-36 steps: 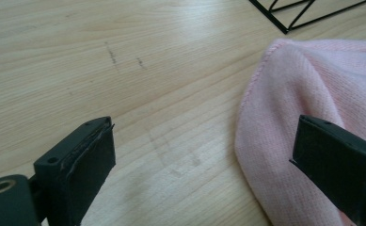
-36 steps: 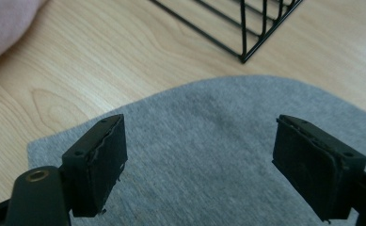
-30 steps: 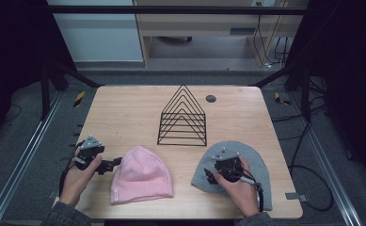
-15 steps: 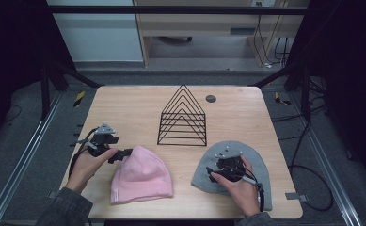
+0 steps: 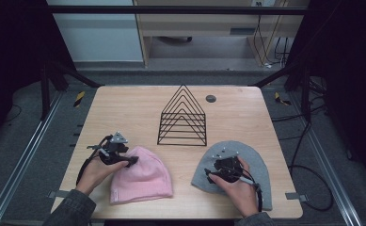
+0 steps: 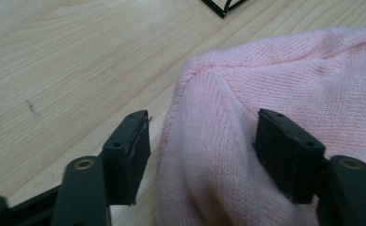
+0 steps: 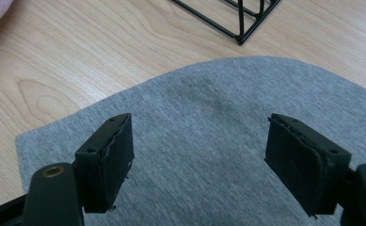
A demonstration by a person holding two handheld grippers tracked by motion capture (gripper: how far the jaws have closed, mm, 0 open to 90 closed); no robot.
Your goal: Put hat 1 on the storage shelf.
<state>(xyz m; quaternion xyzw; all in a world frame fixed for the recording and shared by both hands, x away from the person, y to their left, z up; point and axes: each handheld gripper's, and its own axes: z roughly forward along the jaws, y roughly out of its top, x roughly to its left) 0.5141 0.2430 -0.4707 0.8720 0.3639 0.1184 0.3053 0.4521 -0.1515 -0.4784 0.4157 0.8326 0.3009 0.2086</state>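
Left gripper view: you are straddling the rounded crown of the pink knitted hat (image 6: 274, 141) with the left gripper (image 6: 202, 155) wide open, gripping nothing yet. Lower right in the high view, your right gripper (image 5: 212, 175) is hovering open over the flat grey hat (image 5: 256, 165). Beyond, mid-frame, the black wire rack (image 5: 183, 117) is standing.

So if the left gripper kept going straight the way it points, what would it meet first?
Most likely the pink beanie: the open left gripper already straddles its raised crown edge, so the knit lies directly ahead, though exact contact depth is unclear.
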